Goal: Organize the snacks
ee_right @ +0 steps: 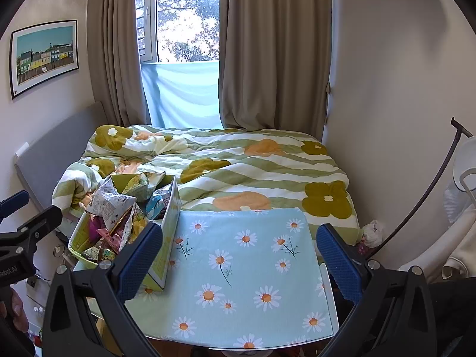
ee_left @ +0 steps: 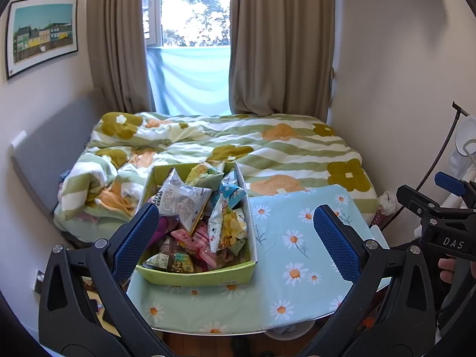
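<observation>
Looking thru the left wrist cam first: my left gripper (ee_left: 236, 239) hangs w/ fingers spread wide, nothing between the blue pads (ee_left: 135, 242), hovering above the near edge of the small table w/ the daisy cloth (ee_left: 300, 255). The green box (ee_left: 196, 276) sits on the left part of that cloth, crammed w/ snack packets (ee_left: 193, 223): a white crinkly bag on top, a chips pack w/ yellow print, pink wrappers lower down. My left pad overlaps the box's left wall in view; can't tell if they touch. The right gripper (ee_left: 446, 208) shows at the far right edge, a hand on its handle. Beyond the table is the bed w/ a flowered duvet (ee_left: 267, 148). Right wrist cam: my right gripper (ee_right: 239, 260) is also spread wide & empty, over the bare right part of the cloth (ee_right: 247, 255). The box (ee_right: 171, 217) stands to the left, packets (ee_right: 116, 205) poking above its rim.
</observation>
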Demonstrator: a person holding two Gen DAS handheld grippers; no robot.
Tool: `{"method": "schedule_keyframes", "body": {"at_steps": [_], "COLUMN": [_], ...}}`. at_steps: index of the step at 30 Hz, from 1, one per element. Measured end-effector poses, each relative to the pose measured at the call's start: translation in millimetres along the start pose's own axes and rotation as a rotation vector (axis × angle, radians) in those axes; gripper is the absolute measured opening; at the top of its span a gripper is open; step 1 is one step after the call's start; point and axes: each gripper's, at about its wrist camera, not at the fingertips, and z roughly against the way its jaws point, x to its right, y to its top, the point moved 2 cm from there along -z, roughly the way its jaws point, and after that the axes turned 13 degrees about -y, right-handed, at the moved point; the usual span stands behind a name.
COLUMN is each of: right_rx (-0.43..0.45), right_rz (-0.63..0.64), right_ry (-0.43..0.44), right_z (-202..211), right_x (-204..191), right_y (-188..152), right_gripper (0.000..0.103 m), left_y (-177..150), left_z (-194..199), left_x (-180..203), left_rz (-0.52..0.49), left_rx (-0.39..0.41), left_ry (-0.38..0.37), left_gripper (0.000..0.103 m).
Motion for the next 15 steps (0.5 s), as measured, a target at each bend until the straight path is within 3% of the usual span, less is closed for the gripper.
{"method": "schedule_keyframes", "body": {"at_steps": [15], "right_rx": [-0.001], "right_rz": [0.006], "right_ry": [0.003], "right_z": [2], "right_x": [-2], "right_y": [-2], "right_gripper": [0.103], "left_y": [-9], "left_z": [2], "left_x": [-9], "left_rz": [0.015], "left_rx": [0.011], "left_ry": [0.032], "left_gripper": [0.103]}}
